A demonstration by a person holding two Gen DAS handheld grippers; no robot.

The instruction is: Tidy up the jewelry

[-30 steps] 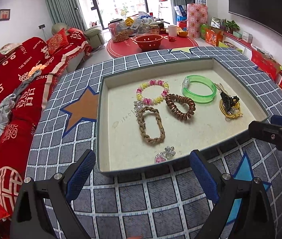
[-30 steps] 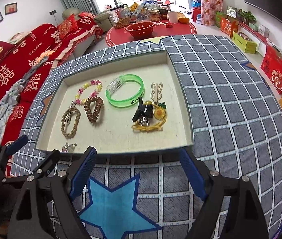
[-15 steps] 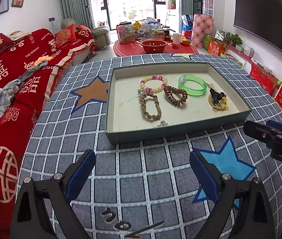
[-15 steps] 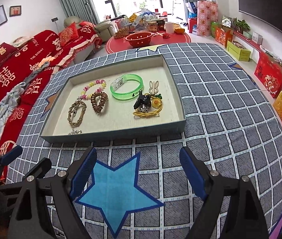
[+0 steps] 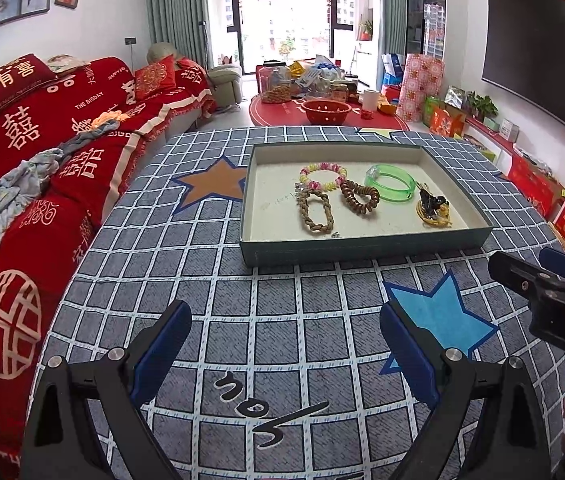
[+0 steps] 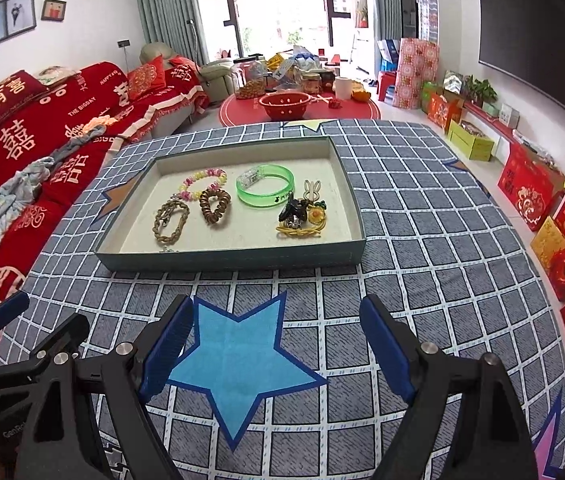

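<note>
A shallow green tray (image 5: 362,246) (image 6: 234,258) sits on the checked tablecloth. In it lie a pastel bead bracelet (image 5: 322,174) (image 6: 204,178), a brown braided bracelet (image 5: 316,212) (image 6: 170,218), a brown coil hair tie (image 5: 359,196) (image 6: 215,204), a clear green bangle (image 5: 390,182) (image 6: 266,186), and a yellow cord with a black clip (image 5: 432,208) (image 6: 300,220). My left gripper (image 5: 284,344) is open and empty, well short of the tray. My right gripper (image 6: 276,344) is open and empty over a blue star, also short of the tray.
A red-covered sofa (image 5: 42,168) runs along the table's left side. Red gift boxes (image 6: 554,224) line the floor at the right. A low red round table (image 5: 322,114) with a red colander stands beyond the table. The right gripper shows at the left view's right edge (image 5: 550,292).
Both grippers have pulled back and risen away from the tray, which now looks smaller and farther off. Both stay open and empty. The jewelry has not moved.
</note>
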